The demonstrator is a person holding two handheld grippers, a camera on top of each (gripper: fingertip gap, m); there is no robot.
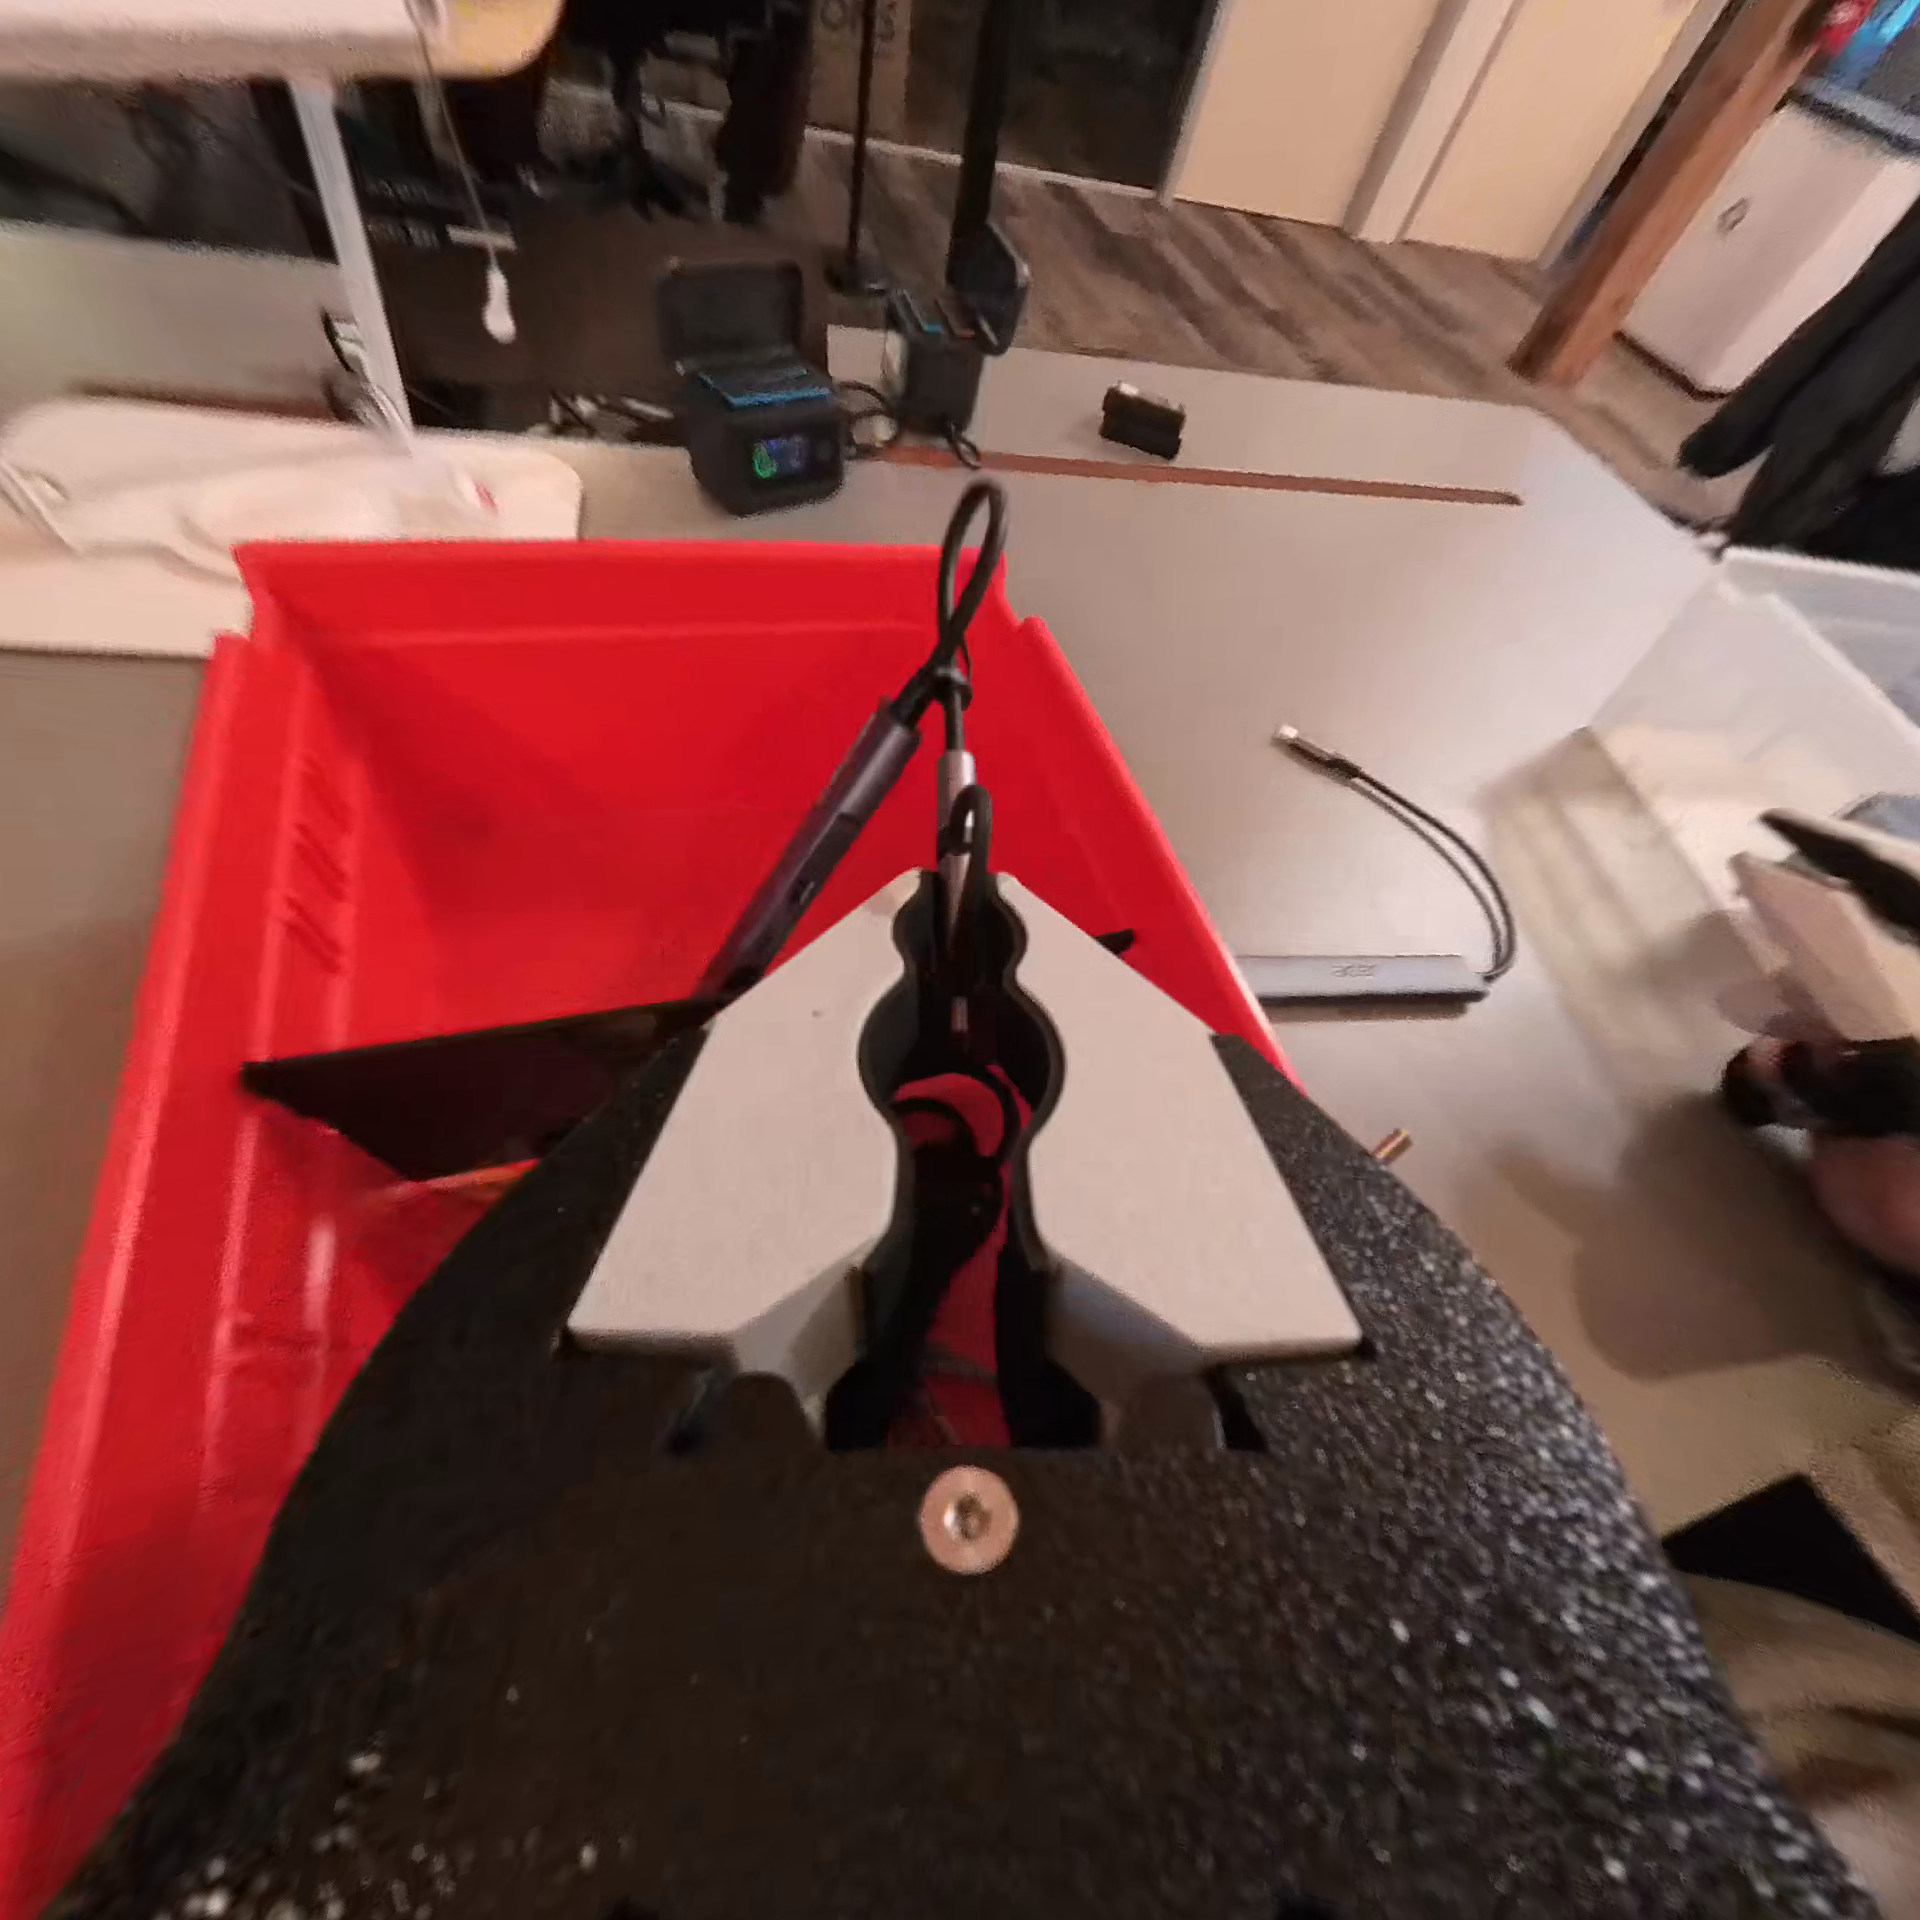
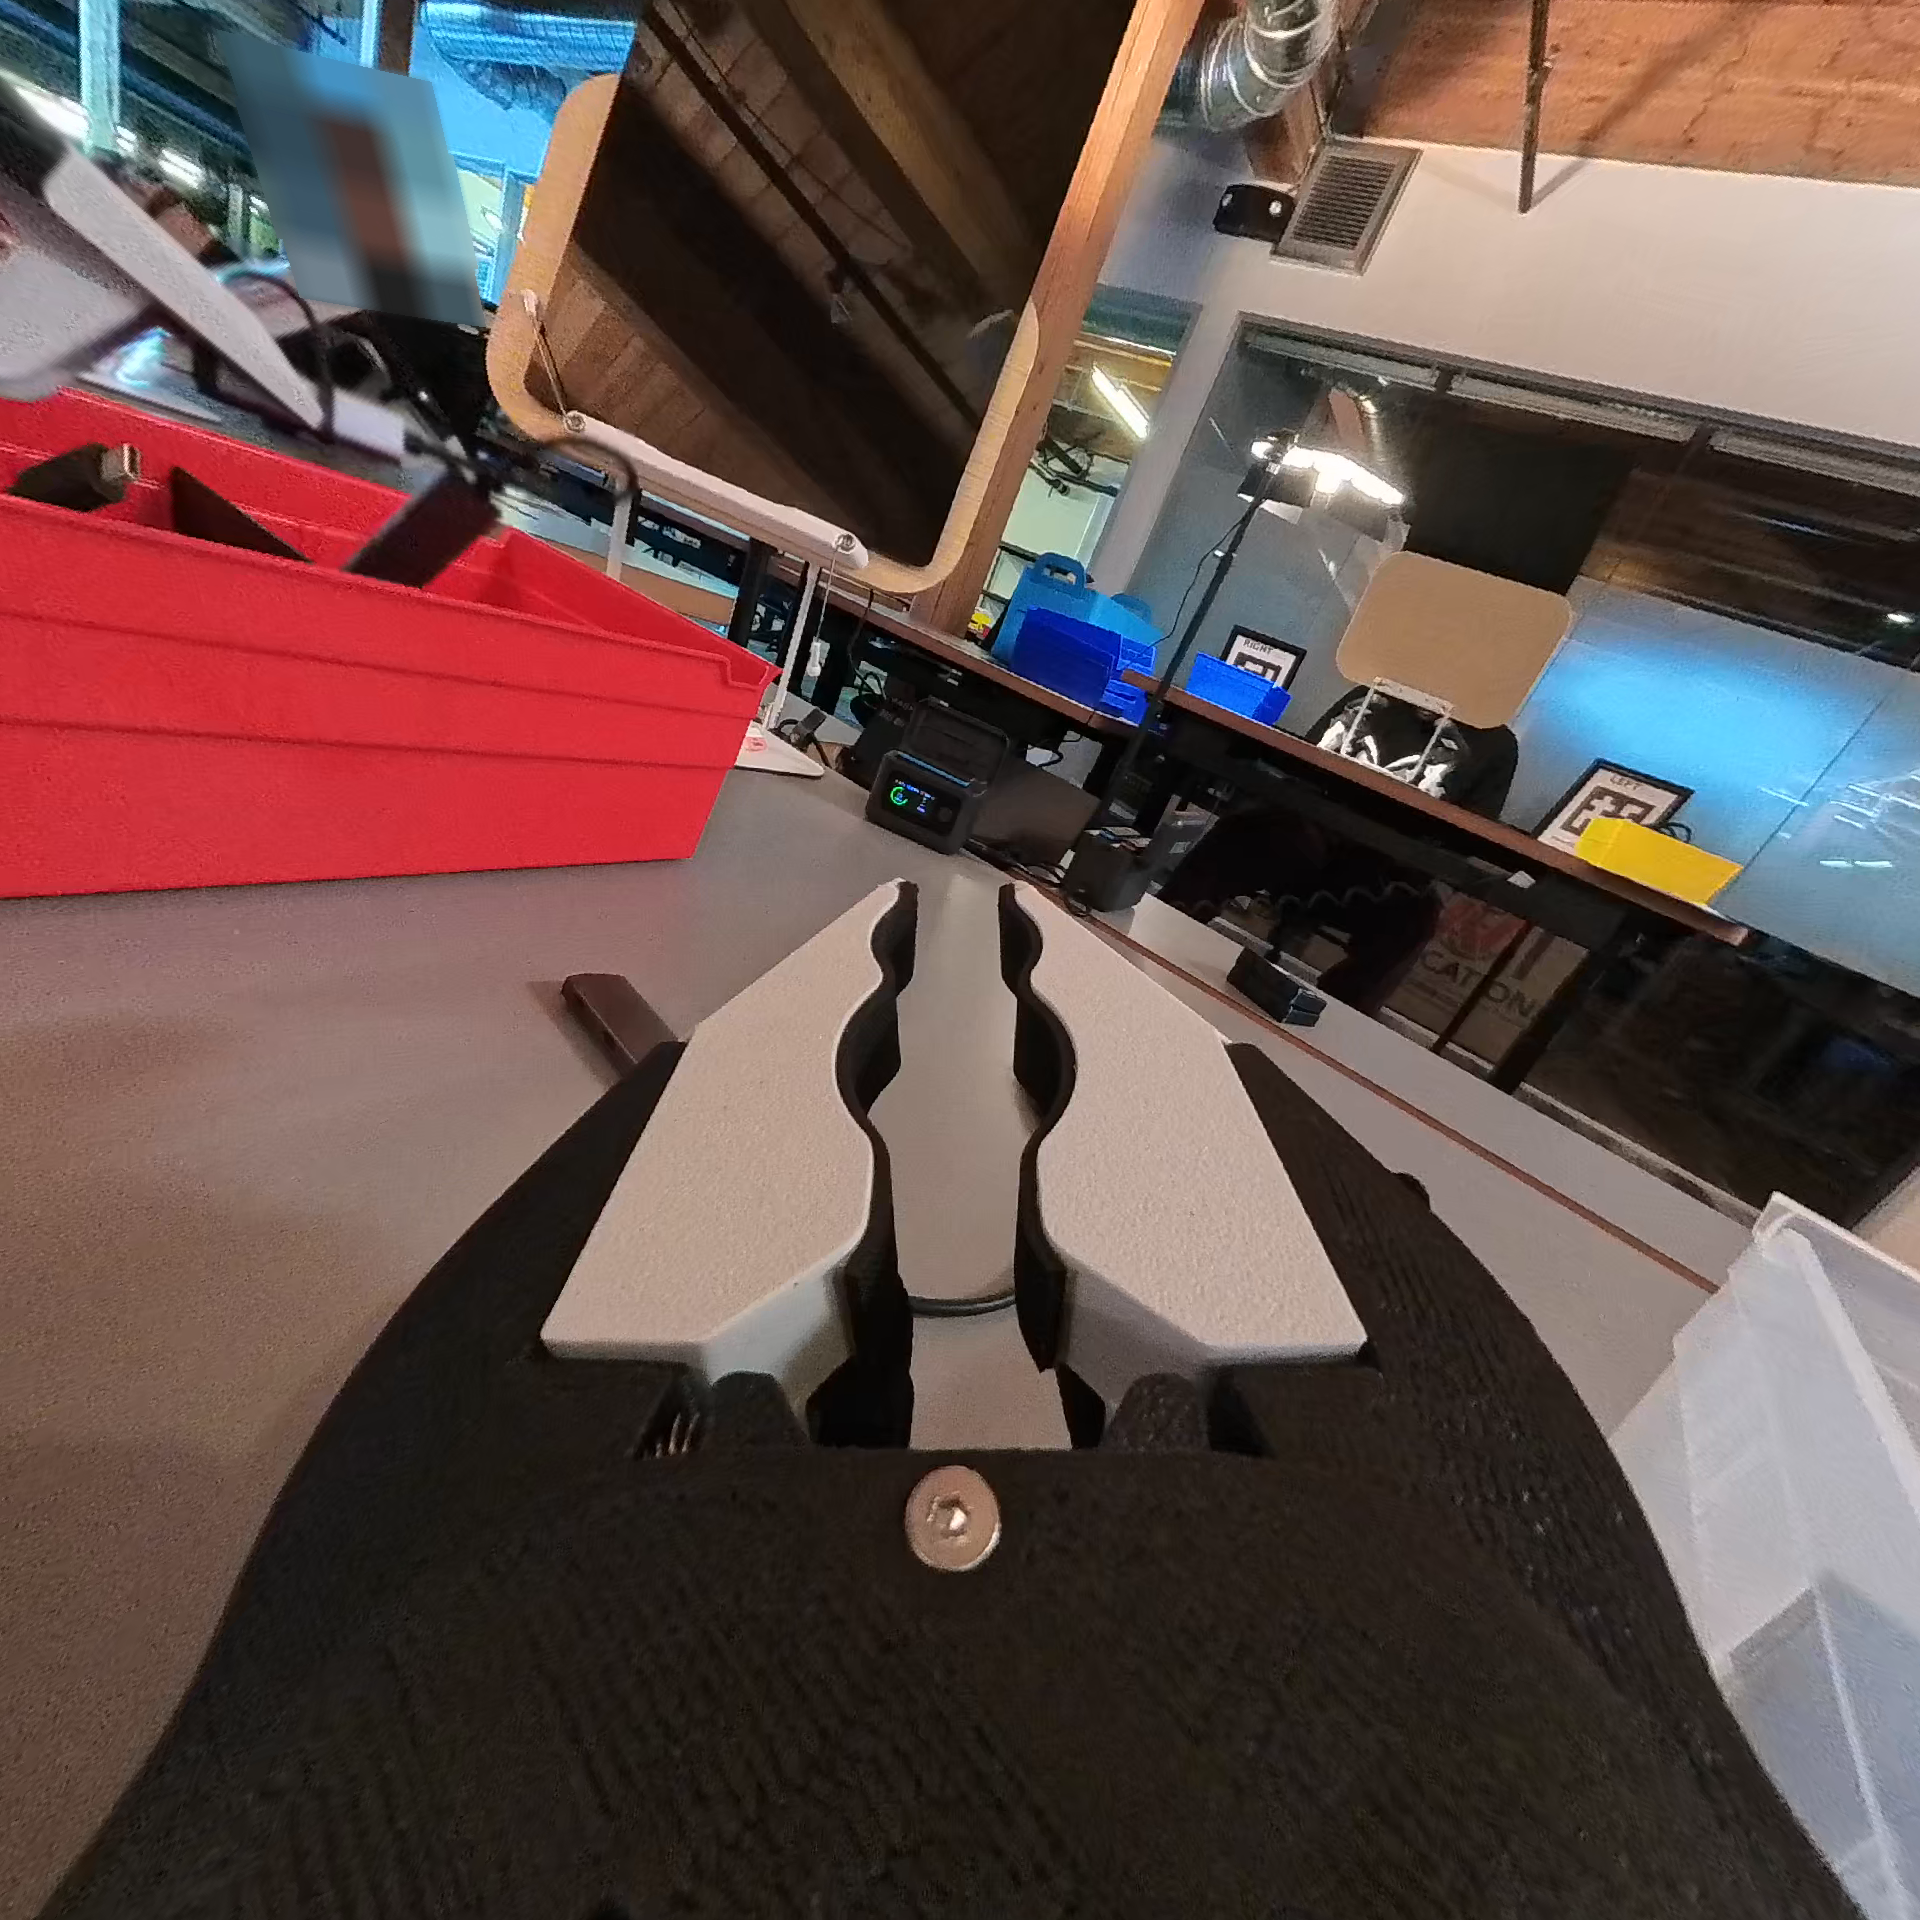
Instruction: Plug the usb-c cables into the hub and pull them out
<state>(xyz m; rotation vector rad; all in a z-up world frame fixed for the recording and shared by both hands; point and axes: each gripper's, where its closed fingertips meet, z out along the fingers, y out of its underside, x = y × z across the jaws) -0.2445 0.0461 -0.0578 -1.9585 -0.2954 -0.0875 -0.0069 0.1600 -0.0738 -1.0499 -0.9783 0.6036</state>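
Observation:
My left gripper [image 1: 961, 899] is shut on the black cable [image 1: 971, 582] of a slim dark grey hub [image 1: 831, 831]. The hub dangles tilted over the red bin [image 1: 520, 748], and the cable loops above the fingertips. A second grey hub [image 1: 1361, 977] lies flat on the table right of the bin, its black cable [image 1: 1455, 852] curling away with the plug end free. My right gripper [image 2: 956, 904] is open and empty, low over the table. In the right wrist view the left gripper [image 2: 156, 270] holds the dangling hub [image 2: 426, 540] above the red bin [image 2: 312, 748].
A black divider [image 1: 447, 1091] stands inside the bin. A dark bar end [image 2: 613, 1013] lies on the table left of my right fingers. A clear plastic box [image 2: 1818, 1507] stands at the right. A small power station [image 1: 764, 447] and chargers sit at the table's far edge. The gap from one gripper's tips to the other's is roughly 25 cm.

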